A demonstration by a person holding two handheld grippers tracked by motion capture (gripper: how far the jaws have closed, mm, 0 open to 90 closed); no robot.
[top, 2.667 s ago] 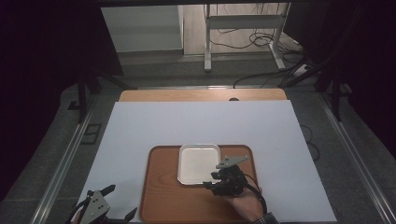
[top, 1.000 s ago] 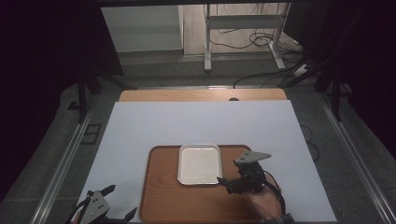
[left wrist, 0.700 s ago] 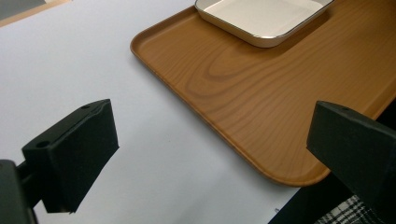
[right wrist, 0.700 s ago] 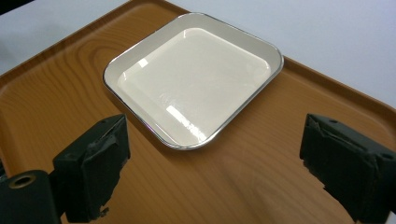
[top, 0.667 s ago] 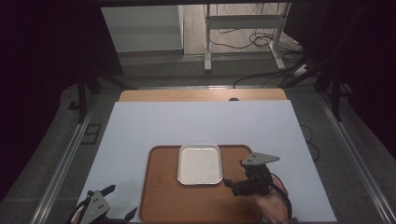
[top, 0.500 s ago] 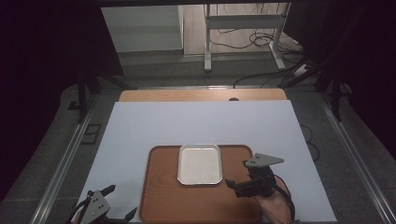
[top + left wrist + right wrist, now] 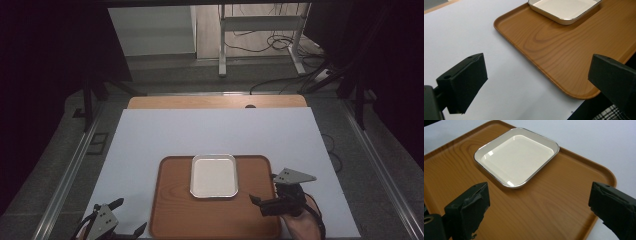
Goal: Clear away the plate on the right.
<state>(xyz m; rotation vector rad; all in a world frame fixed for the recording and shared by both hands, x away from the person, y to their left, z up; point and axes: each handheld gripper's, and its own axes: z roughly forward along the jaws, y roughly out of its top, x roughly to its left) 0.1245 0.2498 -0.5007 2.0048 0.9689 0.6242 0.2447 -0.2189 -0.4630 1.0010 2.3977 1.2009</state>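
The right claw (image 7: 264,199) has drawn back from the white square dish (image 7: 214,176) toward the lower right of the frame, jaws spread wide and empty. The glossy, round-cornered dish sits on a wood-grain tray (image 7: 175,210), up-left of it. The left claw (image 7: 120,219), also wide open and empty, hovers over the white-covered bench (image 7: 200,130) at lower left.

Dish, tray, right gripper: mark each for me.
dish (image 7: 213,176), high view, middle of its white floor.
tray (image 7: 180,210), high view, bare wood left of the dish.
right gripper (image 7: 264,204), high view, midway between its open fingertips, over the tray's right edge.
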